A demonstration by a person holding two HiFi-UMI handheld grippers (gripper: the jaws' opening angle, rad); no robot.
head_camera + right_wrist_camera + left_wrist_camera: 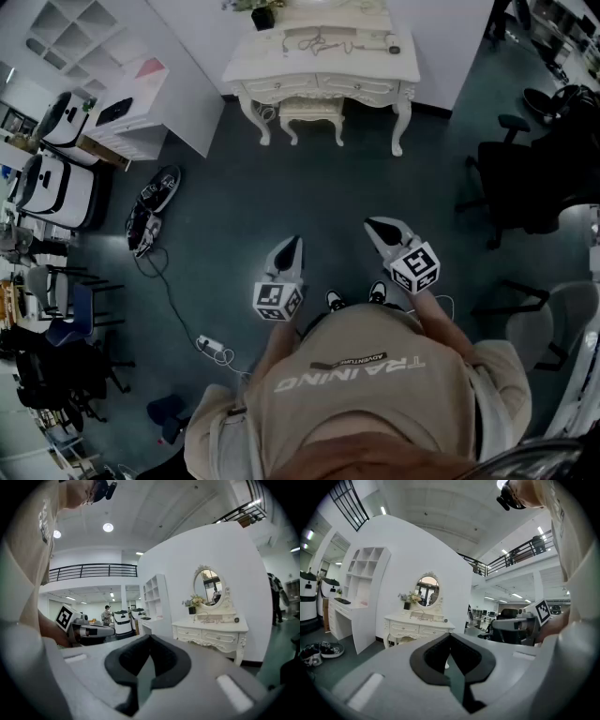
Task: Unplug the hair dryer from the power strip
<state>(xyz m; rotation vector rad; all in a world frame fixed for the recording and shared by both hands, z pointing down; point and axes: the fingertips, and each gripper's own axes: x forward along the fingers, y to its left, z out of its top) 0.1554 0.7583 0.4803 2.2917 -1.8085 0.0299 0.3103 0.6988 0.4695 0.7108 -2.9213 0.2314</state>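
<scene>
Sensibly, close in on the vanity surface (267, 61) and its cords (323, 41) first; left claw (293, 242) and right claw (370, 224), both closed and empty, must open before grasping.

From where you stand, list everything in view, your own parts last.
ornate white wooden dressing table: one, white, far wall
small white carved stool: one, white, under that table
oval white-framed mirror: one, above the table
white shelf unit: one, left of the table
black-and-white shoes: at least two, floor at left
white plastic power strip: one, floor at lower left, on a cable
black office chairs: at least two, right side
left gripper: one, grey, shut, empty
right gripper: one, grey, shut, empty
</scene>
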